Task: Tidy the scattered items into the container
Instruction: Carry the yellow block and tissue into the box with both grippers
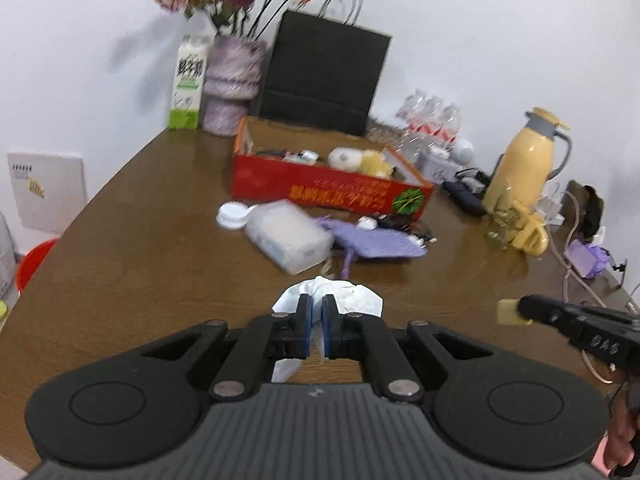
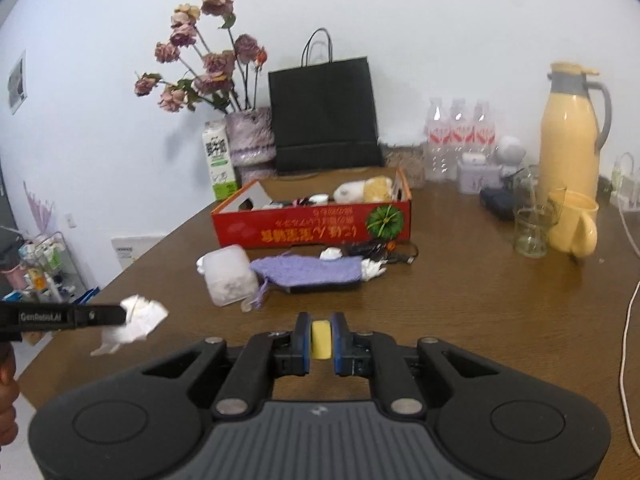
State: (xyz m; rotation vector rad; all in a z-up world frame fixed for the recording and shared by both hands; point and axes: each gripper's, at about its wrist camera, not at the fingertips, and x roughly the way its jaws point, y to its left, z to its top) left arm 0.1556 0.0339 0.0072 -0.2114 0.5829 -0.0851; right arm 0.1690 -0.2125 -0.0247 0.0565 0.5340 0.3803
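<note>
A crumpled white tissue [image 1: 332,294] is pinched between the closed jaws of the left gripper [image 1: 317,322], its soft folds bulging above and trailing below the blue pads. A small pale-yellow block [image 2: 321,340], smooth and rectangular, is clamped between the jaws of the right gripper [image 2: 321,338]. Both grippers are held above the near edge of the brown wooden worktop [image 1: 140,240].

The container, a shallow red cardboard box [image 2: 312,226] with printed lettering and an open top, is set toward the far edge of the worktop; a white rounded item and a yellow fuzzy one are seen inside it. Just in front of the box lie a translucent plastic tub [image 1: 288,236], a white ridged lid [image 1: 232,214], a knitted purple pouch [image 2: 308,270] and a tangle of dark cable [image 2: 380,250].

Along the far edge stand a black paper bag [image 2: 324,116], a textured vase of dried roses [image 2: 250,136] and a milk carton [image 2: 220,164]. Toward the right edge a glossy yellow jug [image 2: 570,132], a yellow mug [image 2: 574,226] and a clear glass [image 2: 532,224] are placed.
</note>
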